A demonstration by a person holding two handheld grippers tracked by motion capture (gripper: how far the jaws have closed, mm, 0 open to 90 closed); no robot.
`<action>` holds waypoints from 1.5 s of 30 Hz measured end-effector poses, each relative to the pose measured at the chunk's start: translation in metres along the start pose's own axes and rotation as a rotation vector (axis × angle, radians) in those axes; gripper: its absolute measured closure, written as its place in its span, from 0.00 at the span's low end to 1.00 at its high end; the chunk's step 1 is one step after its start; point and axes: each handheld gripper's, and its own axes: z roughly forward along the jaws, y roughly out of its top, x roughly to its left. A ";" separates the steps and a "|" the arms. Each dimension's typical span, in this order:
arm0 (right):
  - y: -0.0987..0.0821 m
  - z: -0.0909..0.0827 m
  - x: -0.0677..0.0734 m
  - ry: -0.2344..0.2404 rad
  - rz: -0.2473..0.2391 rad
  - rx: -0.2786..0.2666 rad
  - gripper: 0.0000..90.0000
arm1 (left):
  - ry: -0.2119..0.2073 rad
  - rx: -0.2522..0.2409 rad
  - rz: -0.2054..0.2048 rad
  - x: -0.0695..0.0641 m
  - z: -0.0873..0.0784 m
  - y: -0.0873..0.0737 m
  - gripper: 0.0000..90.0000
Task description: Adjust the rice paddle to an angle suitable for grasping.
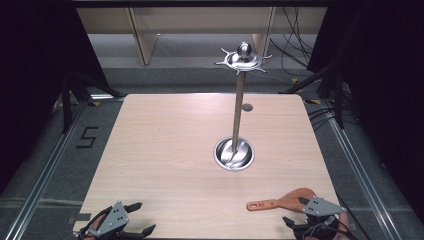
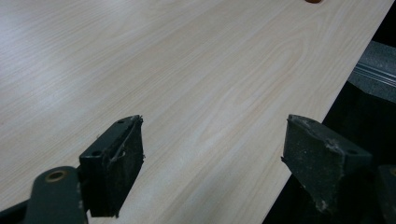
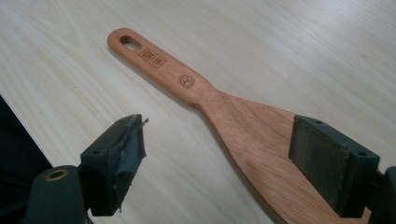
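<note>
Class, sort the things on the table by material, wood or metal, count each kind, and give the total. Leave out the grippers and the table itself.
Wood: 1, the wooden spatula, lying flat near the right gripper.
Metal: 1, the metal stand, an upright pole on a round base with hooks at its top.
Total: 2

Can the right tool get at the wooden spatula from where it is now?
Probably yes. The right tool is open, its jaws standing either side of the wooden spatula, which lies flat on the table. Nothing sits between them, though a flat blade may be awkward to pinch.
</note>
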 end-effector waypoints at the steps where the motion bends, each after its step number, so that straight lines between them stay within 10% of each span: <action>1: 0.000 0.000 0.000 0.000 0.000 0.001 0.21 | 0.004 0.012 -0.018 -0.001 0.000 -0.001 0.22; 34: 0.033 0.015 -0.006 0.047 -0.076 0.082 0.30 | -0.003 -0.004 -0.045 -0.003 0.002 -0.001 0.22; 45: 0.067 0.040 -0.007 0.149 -0.168 0.117 0.41 | -0.002 0.003 -0.047 -0.002 0.000 -0.001 0.22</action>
